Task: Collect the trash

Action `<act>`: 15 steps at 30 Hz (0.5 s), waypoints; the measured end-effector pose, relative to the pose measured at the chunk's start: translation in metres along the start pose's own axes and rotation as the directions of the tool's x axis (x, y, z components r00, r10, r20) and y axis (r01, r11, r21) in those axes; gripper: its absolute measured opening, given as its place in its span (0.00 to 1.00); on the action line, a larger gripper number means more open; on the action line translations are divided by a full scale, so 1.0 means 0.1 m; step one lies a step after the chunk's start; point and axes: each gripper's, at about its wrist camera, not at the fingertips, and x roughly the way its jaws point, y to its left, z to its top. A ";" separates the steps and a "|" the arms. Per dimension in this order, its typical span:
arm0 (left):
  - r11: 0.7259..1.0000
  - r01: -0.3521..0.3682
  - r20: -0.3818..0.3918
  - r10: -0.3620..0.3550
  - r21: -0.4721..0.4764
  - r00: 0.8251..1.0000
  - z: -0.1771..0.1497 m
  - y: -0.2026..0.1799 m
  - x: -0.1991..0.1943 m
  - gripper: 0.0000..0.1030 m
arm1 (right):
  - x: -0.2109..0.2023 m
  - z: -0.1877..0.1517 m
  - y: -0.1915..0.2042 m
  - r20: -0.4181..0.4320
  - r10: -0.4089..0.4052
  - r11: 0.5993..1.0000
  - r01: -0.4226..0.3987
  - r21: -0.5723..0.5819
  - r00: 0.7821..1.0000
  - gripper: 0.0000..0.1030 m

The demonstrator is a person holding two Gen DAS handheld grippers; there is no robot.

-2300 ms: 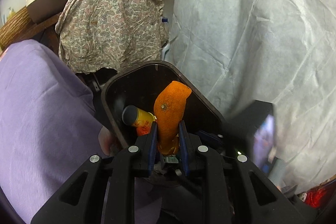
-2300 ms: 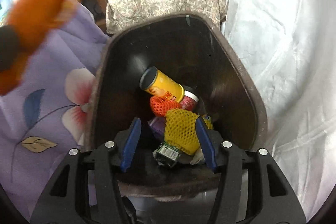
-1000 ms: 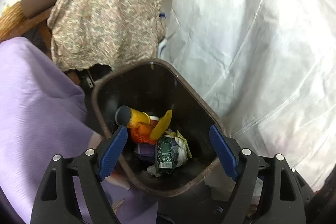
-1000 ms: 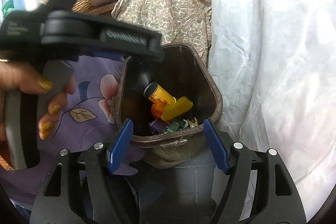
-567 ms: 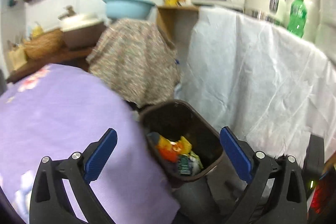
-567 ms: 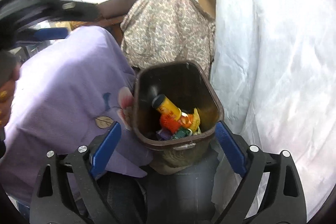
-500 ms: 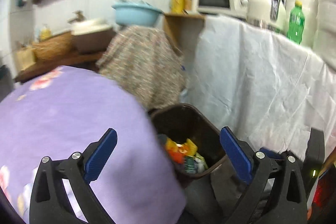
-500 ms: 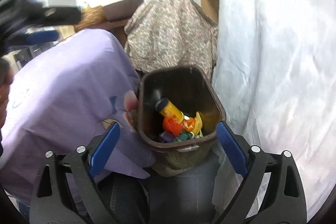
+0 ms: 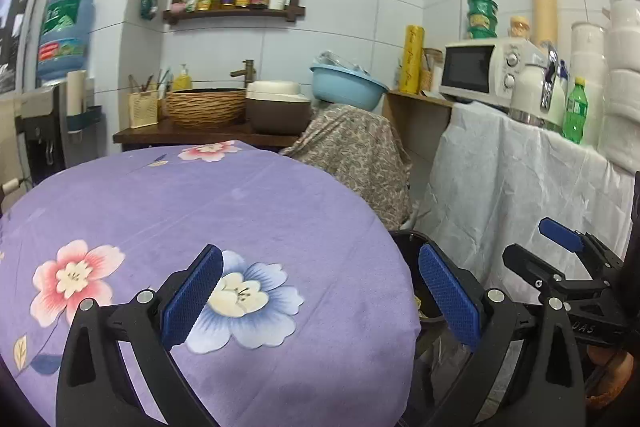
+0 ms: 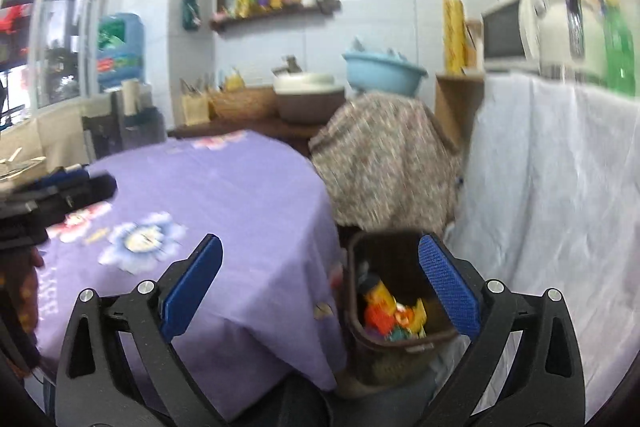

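Where a purple floral tablecloth [image 9: 248, 211] spreads, both grippers (left gripper [image 9: 320, 297], right gripper [image 10: 320, 291]) gape empty above it; brown bin [image 10: 394, 339] beside.

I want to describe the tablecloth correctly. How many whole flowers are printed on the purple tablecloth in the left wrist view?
3: a pink flower near left, a blue flower between the gripper fingers, a pink flower at the far edge. The gripper may hide others.

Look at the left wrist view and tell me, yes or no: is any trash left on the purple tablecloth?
No, the purple tablecloth shows only its printed flowers, with nothing lying on it.
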 end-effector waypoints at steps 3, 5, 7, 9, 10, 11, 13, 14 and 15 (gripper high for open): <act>1.000 -0.023 0.006 0.023 -0.020 1.000 -0.02 0.08 -0.10 0.94 | -0.10 0.06 0.14 0.014 0.031 0.999 -0.030 -0.022 0.999 0.94; 0.999 -0.035 0.016 0.035 -0.024 0.999 -0.03 0.11 -0.17 0.94 | -0.14 0.08 0.20 0.021 0.053 0.998 -0.053 -0.024 0.998 0.94; 0.999 -0.045 0.030 0.045 -0.018 0.999 -0.05 0.11 -0.22 0.94 | -0.19 0.09 0.24 0.024 0.071 0.997 -0.070 -0.023 0.997 0.94; 0.999 -0.053 0.038 0.053 -0.001 0.998 -0.07 0.10 -0.25 0.94 | -0.24 0.09 0.27 0.028 0.086 0.996 -0.085 -0.021 0.996 0.94; 0.999 -0.054 0.037 0.054 0.007 0.998 -0.08 0.09 -0.25 0.94 | -0.27 0.09 0.29 0.031 0.092 0.996 -0.092 -0.020 0.995 0.94; 0.998 -0.056 0.037 0.055 0.011 0.998 -0.10 0.09 -0.27 0.94 | -0.29 0.09 0.30 0.034 0.097 0.995 -0.096 -0.019 0.995 0.94; 0.998 -0.057 0.044 0.056 0.013 0.997 -0.10 0.09 -0.29 0.94 | -0.29 0.08 0.31 0.034 0.107 0.994 -0.107 -0.017 0.994 0.94; 0.998 -0.055 0.046 0.055 0.014 0.997 -0.11 0.10 -0.30 0.94 | -0.29 0.08 0.31 0.031 0.107 0.994 -0.107 -0.018 0.994 0.94; 0.998 -0.055 0.048 0.054 0.014 0.997 -0.10 0.09 -0.30 0.94 | -0.29 0.08 0.31 0.030 0.107 0.994 -0.107 -0.017 0.994 0.94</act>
